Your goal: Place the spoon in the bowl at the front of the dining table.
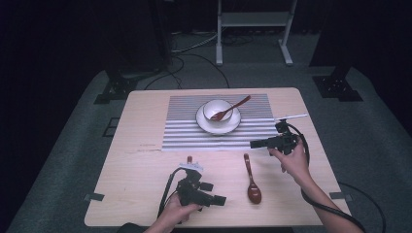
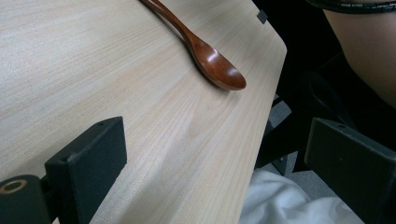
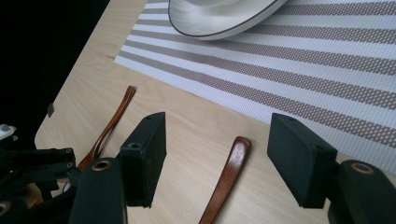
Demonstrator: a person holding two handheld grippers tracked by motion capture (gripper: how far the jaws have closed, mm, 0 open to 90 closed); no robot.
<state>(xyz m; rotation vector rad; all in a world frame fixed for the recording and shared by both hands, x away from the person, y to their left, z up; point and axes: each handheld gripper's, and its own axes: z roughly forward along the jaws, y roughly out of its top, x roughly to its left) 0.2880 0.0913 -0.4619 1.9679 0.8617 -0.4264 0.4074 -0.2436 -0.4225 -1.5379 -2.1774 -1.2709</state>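
Right hand-held gripper point(image 3: 217, 158), jaws wide, straddles the brown spoon's point(image 1: 252, 182) handle; closing off-centre could skid it. Left hand-held gripper point(image 2: 215, 168) also wide, empty.

Both grippers are chunky matte black rigs. The left gripper point(image 1: 219, 199) has a grey three-cornered plate on top and a black cable looping off it. The right gripper point(image 1: 254, 143) trails a thick ribbed black cable. Jaws are blocky black slabs with small screw holes and brass-ringed pivots. Forearms bare, no sleeves.
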